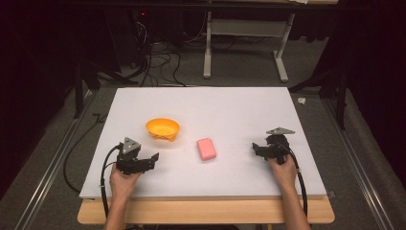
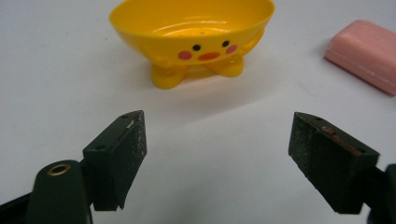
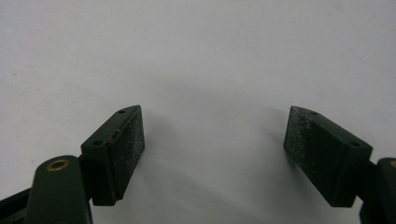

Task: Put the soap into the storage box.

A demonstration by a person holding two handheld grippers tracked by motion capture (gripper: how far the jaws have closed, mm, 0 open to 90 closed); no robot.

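pink soap [image 2: 366, 55] cut off at edge

Black left gripper [image 1: 152, 157], grey triangular top plates, black cables, seemingly bare forearms

1. A white board [image 1: 201, 103] lies flat on a wooden table [image 1: 206, 212], whose pale edge shows along the near side.
2. Grey carpet [image 1: 239, 72] covers the floor around it.
3. Metal rails [image 1: 48, 177] run along the floor on both sides of the table.
4. Beyond stands a white frame [image 1: 207, 48] of another table, with black cables [image 1: 158, 60] tangled on the floor beside it.
5. The far room is dark.
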